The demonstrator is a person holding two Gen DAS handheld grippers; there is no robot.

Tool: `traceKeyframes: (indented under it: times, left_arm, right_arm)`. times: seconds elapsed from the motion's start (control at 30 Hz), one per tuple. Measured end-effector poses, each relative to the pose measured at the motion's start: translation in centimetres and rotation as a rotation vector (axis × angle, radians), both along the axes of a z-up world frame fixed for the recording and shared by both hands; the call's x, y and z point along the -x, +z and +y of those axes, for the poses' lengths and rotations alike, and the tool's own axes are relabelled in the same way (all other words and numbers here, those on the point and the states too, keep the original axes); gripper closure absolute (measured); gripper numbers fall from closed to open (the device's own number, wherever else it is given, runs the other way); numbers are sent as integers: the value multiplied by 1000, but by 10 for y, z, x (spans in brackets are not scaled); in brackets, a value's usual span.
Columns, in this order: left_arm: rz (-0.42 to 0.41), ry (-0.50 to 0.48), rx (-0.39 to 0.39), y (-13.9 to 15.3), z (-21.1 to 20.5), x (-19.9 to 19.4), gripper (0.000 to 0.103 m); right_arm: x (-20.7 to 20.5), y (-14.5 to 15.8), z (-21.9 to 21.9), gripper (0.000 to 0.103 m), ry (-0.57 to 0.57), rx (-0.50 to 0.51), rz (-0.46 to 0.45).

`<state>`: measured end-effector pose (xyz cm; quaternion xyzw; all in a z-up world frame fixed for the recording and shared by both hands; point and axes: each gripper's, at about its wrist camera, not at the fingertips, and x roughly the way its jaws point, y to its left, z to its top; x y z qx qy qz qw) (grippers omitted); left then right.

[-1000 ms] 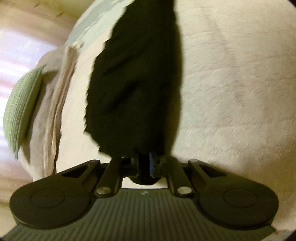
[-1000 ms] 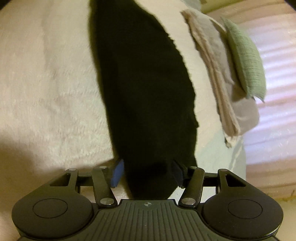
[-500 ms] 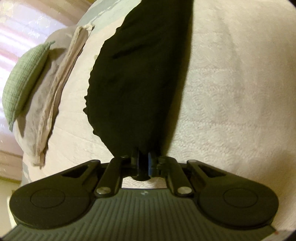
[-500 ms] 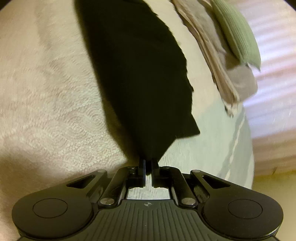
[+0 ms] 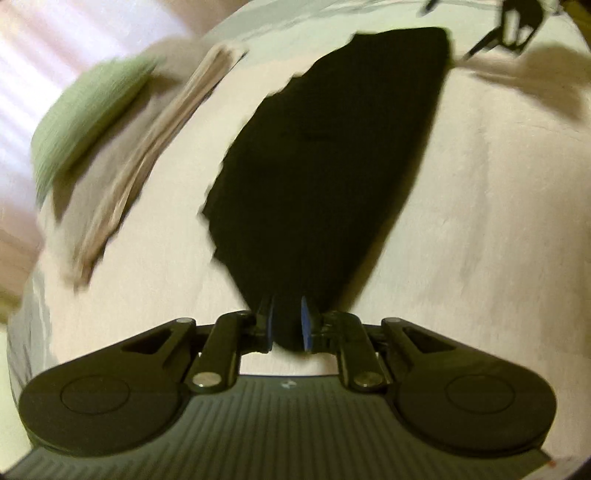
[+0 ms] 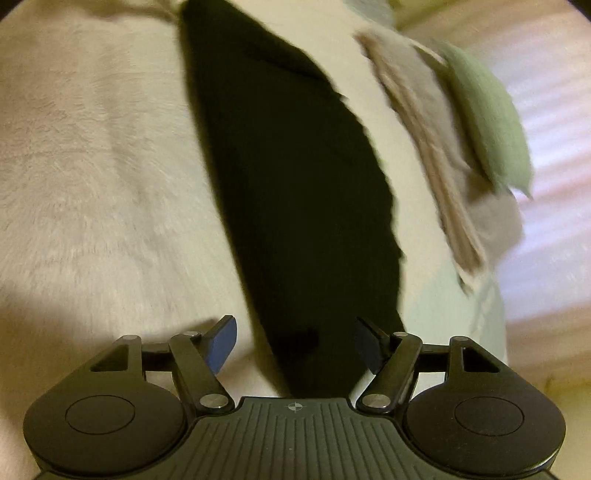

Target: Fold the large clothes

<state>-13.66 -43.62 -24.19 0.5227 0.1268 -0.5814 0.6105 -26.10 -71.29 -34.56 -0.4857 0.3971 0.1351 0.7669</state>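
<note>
On the bed [image 5: 480, 206], left wrist view: left tongs [image 5: 288, 325] pinch one end of the black garment [image 5: 325, 166], their jaws easing apart; the cloth lies as one long narrow strip, so further folds seem due. Right tongs [image 5: 517, 22] show at the far end. Right wrist view: right tongs [image 6: 295, 343] spread and opening, garment [image 6: 295, 177] between but untouched. Folded beige cloth [image 6: 436, 147] and green cushion [image 6: 484, 122] crowd the bed's edge.

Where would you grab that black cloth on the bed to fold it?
By my guess, at the narrow end of the black cloth, coming from above and just behind that end. It lies flat and long on the bed cover, tapering to a bunch thin enough to pinch.
</note>
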Motion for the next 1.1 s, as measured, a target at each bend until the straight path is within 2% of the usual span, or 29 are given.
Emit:
traceKeyframes:
  times: [0.03, 0.1, 0.2, 0.3, 0.47, 0.53, 0.6, 0.67, 0.7, 0.83, 0.97, 1.1]
  left_arm:
    - [11, -36, -3, -4, -7, 6, 88]
    - [16, -94, -8, -16, -19, 16, 83]
    - [-3, -125, -53, -41, -34, 21, 83]
    - [-8, -102, -86, -58, -37, 11, 85]
    - [18, -54, -103, -56, -29, 3, 85]
    - [25, -24, -120, -50, -23, -1, 85]
    - [33, 33, -134, -41, -16, -6, 85]
    - [76, 106, -141, -25, -11, -11, 85]
    - [100, 136, -145, -17, -8, -12, 85]
    - [177, 240, -134, 22, -1, -9, 84]
    - [288, 381, -124, 58, 0, -7, 72]
    - [381, 509, -120, 90, -2, -6, 71]
  right_arm:
    - [-6, -9, 3, 45, 27, 8, 16]
    - [-13, -19, 4, 86, 51, 13, 45]
    - [-21, -15, -17, 90, 8, -37, 45]
    - [-9, -10, -36, 90, -19, -32, 38]
    - [4, -5, -50, 89, -113, -19, 77]
    - [5, 3, -51, 79, -166, -14, 102]
    - [7, 21, -51, 53, -241, -47, 108]
    - [8, 48, -50, 45, -319, -134, 95]
    - [7, 59, -49, 44, -350, -170, 96]
    - [15, 107, -36, 42, -500, -351, 99]
    - [4, 146, -38, 42, -691, -578, 141]
    - [-9, 179, -46, 42, -855, -767, 176]
